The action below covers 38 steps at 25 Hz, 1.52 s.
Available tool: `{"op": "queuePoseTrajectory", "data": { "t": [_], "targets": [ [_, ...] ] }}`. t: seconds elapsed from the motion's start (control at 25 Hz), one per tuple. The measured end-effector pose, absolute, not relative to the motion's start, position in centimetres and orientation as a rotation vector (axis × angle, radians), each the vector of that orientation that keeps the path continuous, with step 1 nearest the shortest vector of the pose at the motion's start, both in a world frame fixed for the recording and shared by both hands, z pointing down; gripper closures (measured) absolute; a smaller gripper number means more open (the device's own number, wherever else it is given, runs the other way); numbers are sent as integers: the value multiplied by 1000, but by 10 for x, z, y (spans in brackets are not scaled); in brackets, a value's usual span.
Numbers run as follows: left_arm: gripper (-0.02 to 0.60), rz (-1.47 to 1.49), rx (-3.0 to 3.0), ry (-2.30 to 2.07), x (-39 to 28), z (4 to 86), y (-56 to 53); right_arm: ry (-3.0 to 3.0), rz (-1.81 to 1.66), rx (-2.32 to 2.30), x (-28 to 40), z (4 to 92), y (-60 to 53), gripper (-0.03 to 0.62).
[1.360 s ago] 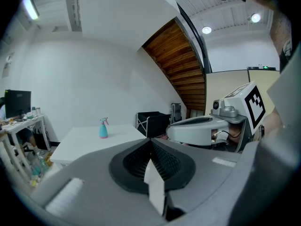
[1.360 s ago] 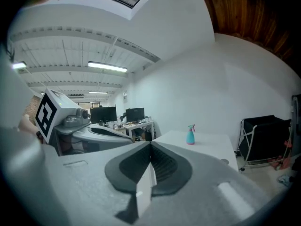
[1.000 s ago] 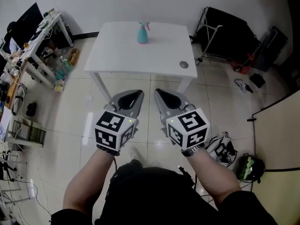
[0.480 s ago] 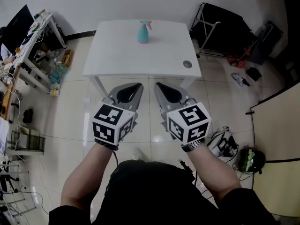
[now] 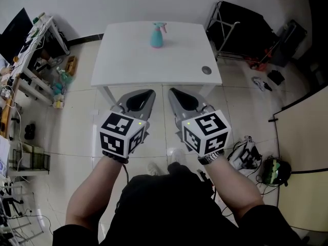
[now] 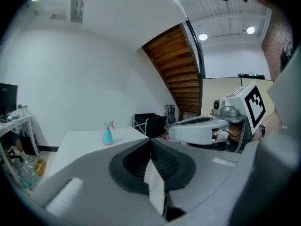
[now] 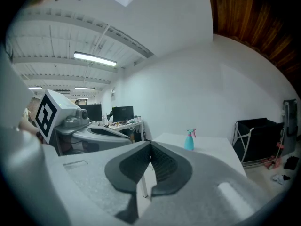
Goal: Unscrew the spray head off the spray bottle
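A teal spray bottle point(image 5: 156, 36) with a pink spray head stands upright near the far edge of the white table point(image 5: 128, 60). It shows small in the left gripper view point(image 6: 107, 134) and the right gripper view point(image 7: 189, 141). My left gripper point(image 5: 149, 92) and right gripper point(image 5: 173, 91) hang side by side over the floor, short of the table's near edge. Both are shut with nothing between their jaws. The bottle is far from both.
A round grommet point(image 5: 206, 70) sits at the table's near right corner. A cluttered desk with monitors point(image 5: 23, 45) stands to the left, a black folding cart point(image 5: 241, 29) to the right. Cables and bags point(image 5: 251, 160) lie on the tiled floor at right.
The view has shifted slightly forward toward the table. Both grippers stay shut and side by side, a little nearer the table's edge.
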<state>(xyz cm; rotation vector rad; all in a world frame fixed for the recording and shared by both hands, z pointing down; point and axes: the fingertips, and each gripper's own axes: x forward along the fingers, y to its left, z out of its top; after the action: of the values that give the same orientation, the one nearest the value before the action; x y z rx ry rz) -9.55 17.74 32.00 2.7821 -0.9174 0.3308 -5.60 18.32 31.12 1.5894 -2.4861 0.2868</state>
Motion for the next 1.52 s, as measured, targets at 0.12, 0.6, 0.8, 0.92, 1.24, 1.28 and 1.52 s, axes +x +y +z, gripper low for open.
{"op": "queuePoseTrajectory", "data": {
  "t": [0.12,0.6,0.8,0.92,1.24,1.28,1.52],
  "targets": [
    [567,332,2782,-919,-92,321,171,-2488,288,1586,-53,312,177,605],
    [566,361,2755,-978,-65,328,117,-2529,303,1531,-28,320,121,605],
    [566,375,2731,-1014,-43,331,82,-2551,311,1493,-6,321,85,605],
    [568,382,2712,-1038,-30,334,63,-2562,320,1465,7,324,67,605],
    [566,392,2663,-1106,-6,341,23,-2588,333,1385,31,329,27,603],
    [566,393,2658,-1113,-3,341,19,-2590,335,1375,34,329,22,605],
    [567,404,2635,-1149,11,344,6,-2601,347,1336,48,334,8,605]
  ]
}}
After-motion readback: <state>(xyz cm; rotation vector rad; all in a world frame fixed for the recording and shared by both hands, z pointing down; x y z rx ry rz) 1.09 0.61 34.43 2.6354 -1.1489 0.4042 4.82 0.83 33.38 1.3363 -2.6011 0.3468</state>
